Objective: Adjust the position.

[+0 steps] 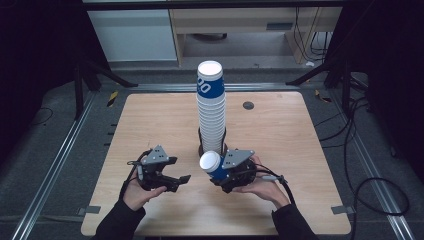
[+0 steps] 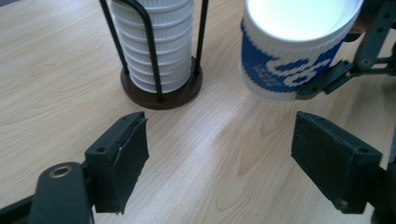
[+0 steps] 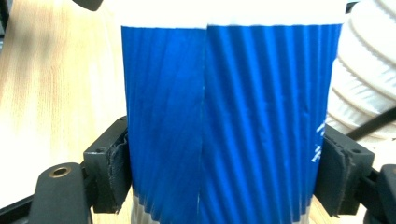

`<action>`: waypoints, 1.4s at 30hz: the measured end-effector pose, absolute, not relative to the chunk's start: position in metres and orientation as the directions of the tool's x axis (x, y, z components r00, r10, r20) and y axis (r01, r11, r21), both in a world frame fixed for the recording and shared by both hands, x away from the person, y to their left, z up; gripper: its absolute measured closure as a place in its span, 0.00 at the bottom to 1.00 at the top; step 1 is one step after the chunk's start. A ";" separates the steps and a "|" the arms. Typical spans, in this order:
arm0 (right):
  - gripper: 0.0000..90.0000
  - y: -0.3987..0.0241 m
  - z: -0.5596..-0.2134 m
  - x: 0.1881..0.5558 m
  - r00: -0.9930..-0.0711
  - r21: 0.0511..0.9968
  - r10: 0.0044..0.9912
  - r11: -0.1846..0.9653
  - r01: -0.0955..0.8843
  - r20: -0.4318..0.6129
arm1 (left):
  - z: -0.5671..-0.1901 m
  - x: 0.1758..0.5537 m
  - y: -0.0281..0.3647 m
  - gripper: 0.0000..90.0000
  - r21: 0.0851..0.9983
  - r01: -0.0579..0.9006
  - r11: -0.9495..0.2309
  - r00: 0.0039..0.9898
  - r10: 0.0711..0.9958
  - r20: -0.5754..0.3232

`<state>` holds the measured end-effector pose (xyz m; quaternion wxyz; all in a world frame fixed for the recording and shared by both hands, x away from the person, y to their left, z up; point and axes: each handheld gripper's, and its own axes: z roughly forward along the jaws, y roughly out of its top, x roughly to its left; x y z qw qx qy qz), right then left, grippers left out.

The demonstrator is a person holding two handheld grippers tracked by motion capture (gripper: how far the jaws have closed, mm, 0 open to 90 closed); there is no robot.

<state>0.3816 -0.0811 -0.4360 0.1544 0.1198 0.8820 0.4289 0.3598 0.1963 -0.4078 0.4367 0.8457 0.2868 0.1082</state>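
My right tool [image 1: 216, 169] grips a blue ribbed paper cup [image 1: 212, 165] low on its sleeve, jaws pressed against opposite sides so the white rim stays free; in the right gripper view the pads bite into the blue ridges [image 3: 224, 121] near the base. I hold the cup tilted, mouth turned up and toward my left, just off the wooden tabletop [image 1: 150, 120] and right beside the tall stack of cups [image 1: 211, 107] standing in its wire holder [image 2: 161, 91], apparently fresh from or bound for that stack. My left tool [image 1: 176, 181] waits nearby with jaws spread wide and nothing between them, its pads [image 2: 133, 156] aimed at the cup [image 2: 292, 51], which hangs above the tabletop just ahead of it, likely ready to take it over or steady it
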 end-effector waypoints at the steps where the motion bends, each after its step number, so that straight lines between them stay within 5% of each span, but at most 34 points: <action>1: 0.23 -0.080 -0.437 0.381 -0.925 0.791 0.337 0.608 0.073 -0.174 | -0.407 0.359 0.195 0.20 0.801 0.388 -0.456 0.815 0.575 -0.068; 32: 0.23 -0.044 -0.455 0.373 -0.945 0.748 0.250 0.664 0.009 -0.210 | -0.410 0.359 0.166 0.18 0.775 0.384 -0.502 0.857 0.505 -0.097; 42: 0.23 -0.034 -0.457 0.370 -0.945 0.733 0.218 0.680 -0.033 -0.244 | -0.415 0.359 0.160 0.24 0.753 0.390 -0.529 0.864 0.492 -0.102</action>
